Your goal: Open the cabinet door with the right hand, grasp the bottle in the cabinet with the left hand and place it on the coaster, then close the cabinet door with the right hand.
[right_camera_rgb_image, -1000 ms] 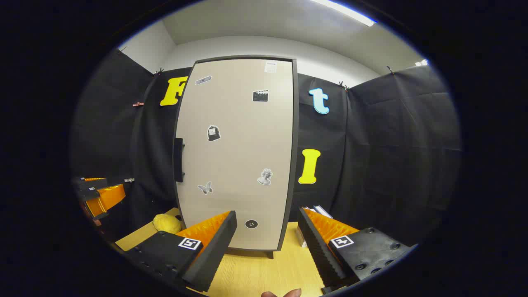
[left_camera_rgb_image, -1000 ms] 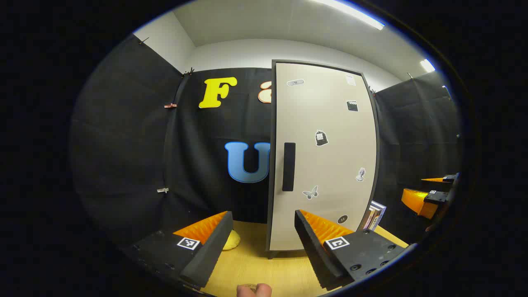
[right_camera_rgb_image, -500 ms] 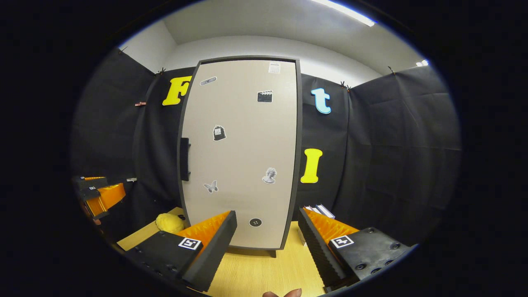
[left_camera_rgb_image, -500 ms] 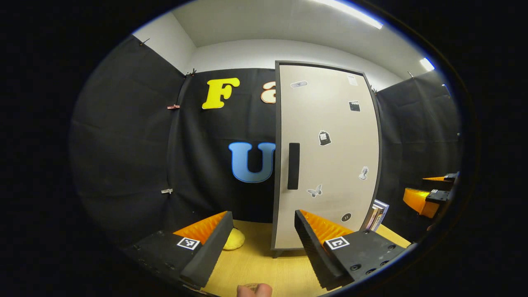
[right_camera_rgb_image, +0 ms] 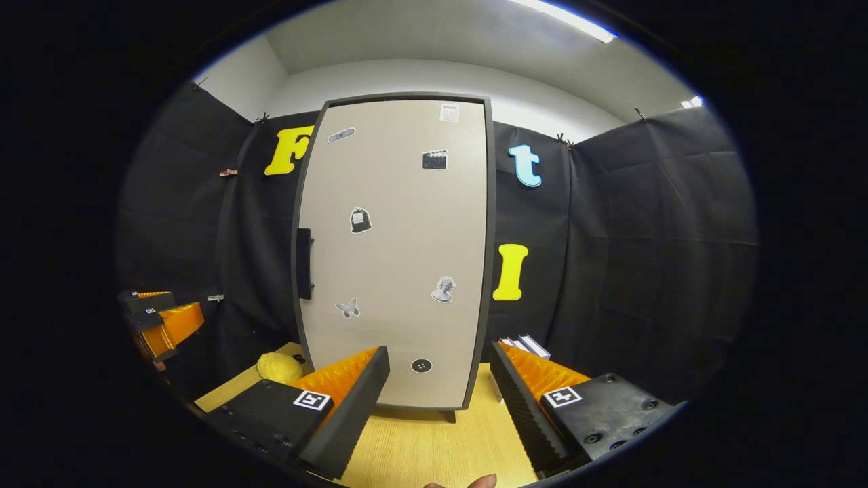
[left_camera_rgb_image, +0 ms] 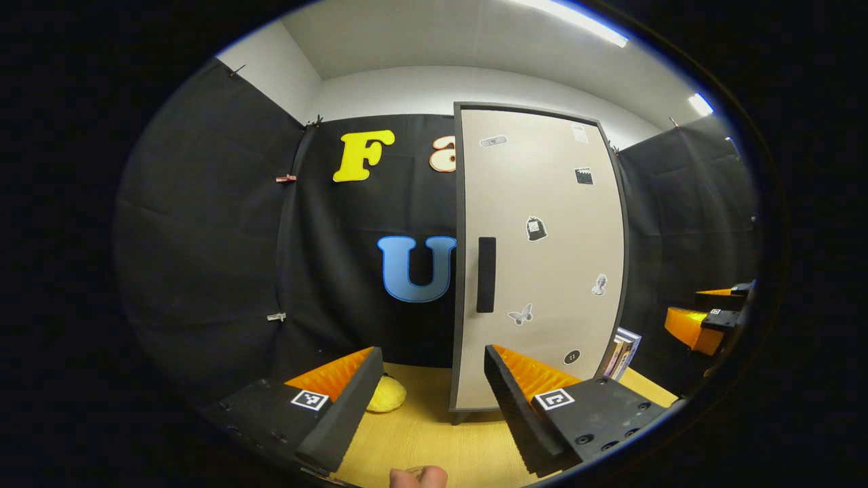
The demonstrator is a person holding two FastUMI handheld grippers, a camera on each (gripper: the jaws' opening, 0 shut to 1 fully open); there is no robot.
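A tall beige cabinet (left_camera_rgb_image: 542,271) (right_camera_rgb_image: 400,251) with a dark frame stands on the wooden table, its door closed. A dark vertical handle (left_camera_rgb_image: 486,274) (right_camera_rgb_image: 304,263) sits on the door's left edge. My left gripper (left_camera_rgb_image: 428,407) is open and empty, some way in front of the cabinet's lower left corner. My right gripper (right_camera_rgb_image: 437,407) is open and empty, facing the lower door from a distance. In the left gripper view the right gripper (left_camera_rgb_image: 708,318) hangs at the far right edge. In the right gripper view the left gripper (right_camera_rgb_image: 159,322) hangs at the far left. Whatever is inside the cabinet is hidden.
A yellow soft lump (left_camera_rgb_image: 386,395) (right_camera_rgb_image: 279,367) lies on the wooden table (left_camera_rgb_image: 420,434) left of the cabinet. Several books (left_camera_rgb_image: 620,351) (right_camera_rgb_image: 525,347) lean against the cabinet's right side. Black cloth walls close in the booth. A fingertip (left_camera_rgb_image: 417,476) shows at the bottom edge.
The left gripper has drifted slightly left, so the cabinet sits a little further right in its view. The right gripper has barely moved. Both stay open.
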